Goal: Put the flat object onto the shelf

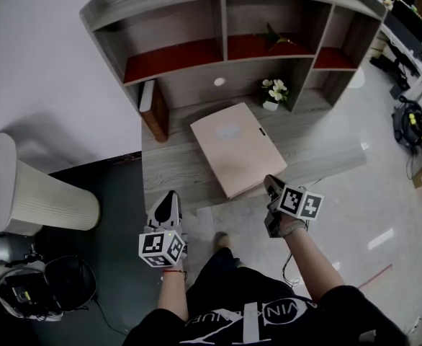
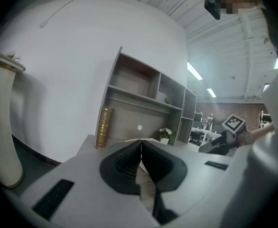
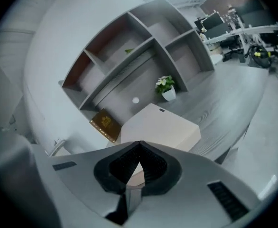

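Nearest me, the left gripper (image 1: 169,202) sits at 7 o'clock in the head view, with its jaws pressed together on nothing. The right gripper (image 1: 270,184), at 5 o'clock, is likewise closed and empty. The flat box (image 1: 232,146) lies on the desk (image 1: 175,166) below the shelf (image 1: 218,60). Its long axis runs from 11 to 5 o'clock, and its near short end is just beside the right gripper's tip. Only the head view shows its whole top. The left gripper view gives just a thin edge of it, plus the right gripper out at 3 o'clock. The right gripper view alone shows the gold emblem on the book (image 3: 104,123).
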Tool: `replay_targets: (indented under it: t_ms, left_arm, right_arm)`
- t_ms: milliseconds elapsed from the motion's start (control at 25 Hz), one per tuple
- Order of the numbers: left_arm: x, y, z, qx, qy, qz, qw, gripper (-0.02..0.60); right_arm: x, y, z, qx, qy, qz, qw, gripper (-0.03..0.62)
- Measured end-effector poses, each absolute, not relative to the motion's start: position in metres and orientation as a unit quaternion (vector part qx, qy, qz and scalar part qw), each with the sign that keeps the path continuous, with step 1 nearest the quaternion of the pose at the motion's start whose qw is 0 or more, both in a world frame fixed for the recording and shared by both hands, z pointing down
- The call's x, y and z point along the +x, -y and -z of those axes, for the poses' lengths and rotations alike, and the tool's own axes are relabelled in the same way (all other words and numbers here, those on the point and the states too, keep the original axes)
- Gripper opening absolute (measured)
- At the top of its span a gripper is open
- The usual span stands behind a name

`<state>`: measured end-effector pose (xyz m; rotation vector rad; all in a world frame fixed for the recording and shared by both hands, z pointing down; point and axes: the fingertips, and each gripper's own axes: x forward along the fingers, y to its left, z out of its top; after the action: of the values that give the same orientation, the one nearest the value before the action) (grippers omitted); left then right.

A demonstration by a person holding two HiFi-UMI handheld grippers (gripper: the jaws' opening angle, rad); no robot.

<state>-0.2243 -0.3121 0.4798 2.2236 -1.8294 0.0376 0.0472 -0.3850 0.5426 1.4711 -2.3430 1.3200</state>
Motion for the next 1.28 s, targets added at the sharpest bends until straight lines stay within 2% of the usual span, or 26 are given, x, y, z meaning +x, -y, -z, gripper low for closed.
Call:
replay_targets:
  t_ms: [600,1000,1280]
  left_arm:
    - [-0.23,0.311,-0.45,0.762,0.641,-0.002,0.091,0.006]
    - [-0.236,0.315,-0.426,0.759,0.647,0.009,0.067,0.006]
    - [-0.241,0.314,-0.41,0.755,0.653,0.019,0.052,0.005]
  right_arm:
    - [0.059,0.382,-0.475,0.456,0.859,-0.233,0.025,0.009]
    - [0.058,0.372,-0.435,0.434,0.89,-0.139,0.007,0.009]
    - [0.059,0.368,-0.418,0.431,0.895,-0.117,-0.004,0.009]
